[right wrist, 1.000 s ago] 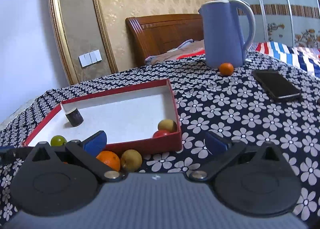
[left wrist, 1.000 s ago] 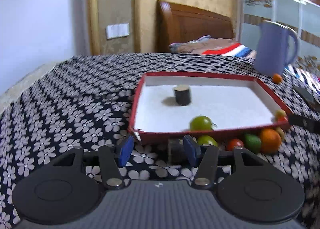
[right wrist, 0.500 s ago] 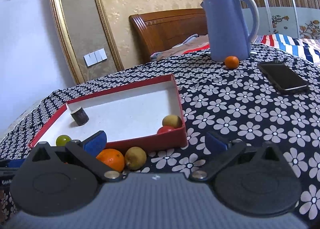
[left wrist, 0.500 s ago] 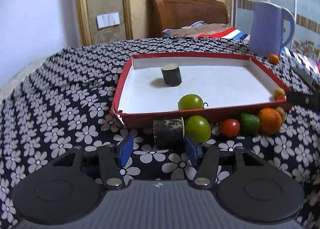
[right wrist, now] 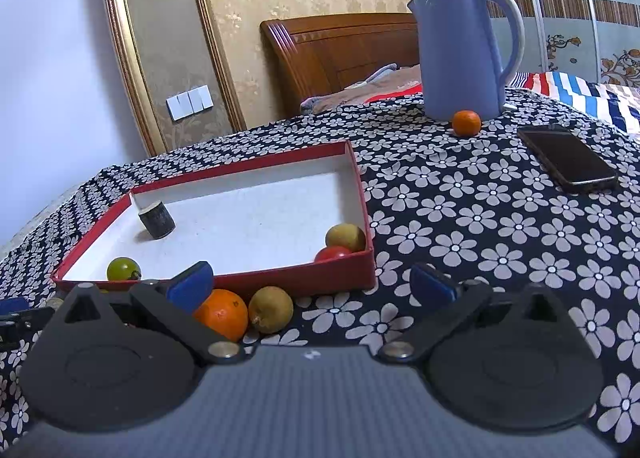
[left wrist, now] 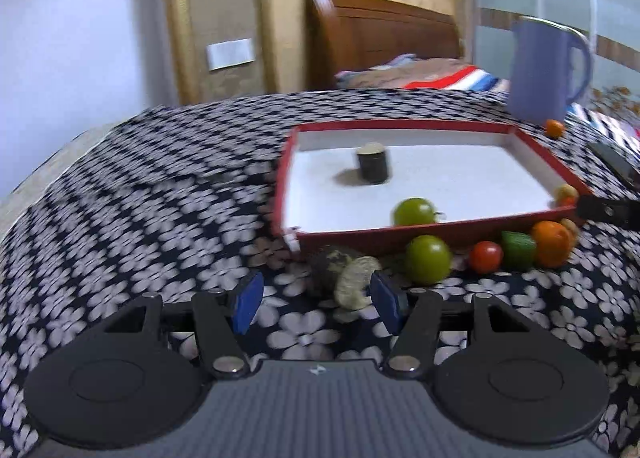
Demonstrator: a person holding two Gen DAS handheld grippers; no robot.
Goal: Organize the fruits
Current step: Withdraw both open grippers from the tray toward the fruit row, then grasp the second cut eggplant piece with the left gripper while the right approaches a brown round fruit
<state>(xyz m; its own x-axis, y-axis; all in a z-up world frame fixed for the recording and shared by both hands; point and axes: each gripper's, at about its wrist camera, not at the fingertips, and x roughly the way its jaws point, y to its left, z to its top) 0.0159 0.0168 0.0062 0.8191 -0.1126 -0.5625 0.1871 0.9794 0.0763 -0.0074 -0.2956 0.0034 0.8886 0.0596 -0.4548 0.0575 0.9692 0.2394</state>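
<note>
My left gripper (left wrist: 316, 300) hovers low over the flowered cloth, its jaws opening. A dark stubby cylinder (left wrist: 344, 276) lies tipped on its side between the blue pads, close to the right one, and neither pad presses it. Just beyond are a green tomato (left wrist: 428, 264), a red tomato (left wrist: 485, 257), a lime (left wrist: 518, 250) and an orange (left wrist: 552, 244), all along the red tray's front rim (left wrist: 400, 236). Inside the tray stand another dark cylinder (left wrist: 374, 168) and a green tomato (left wrist: 414, 212). My right gripper (right wrist: 312, 284) is open and empty, with the orange (right wrist: 222, 314) and a brownish fruit (right wrist: 271, 310) near its left pad.
A yellowish fruit (right wrist: 346, 237) and a red tomato (right wrist: 332, 254) sit in the tray's near right corner. A blue kettle (right wrist: 464, 54) stands at the back with a small mandarin (right wrist: 466, 123) at its foot. A black phone (right wrist: 568, 162) lies to the right. A bed stands behind.
The dark cylinder in front of the tray stood upright half a second ago and now lies tipped between the left pads. The left jaws stand slightly wider. The right gripper is unchanged.
</note>
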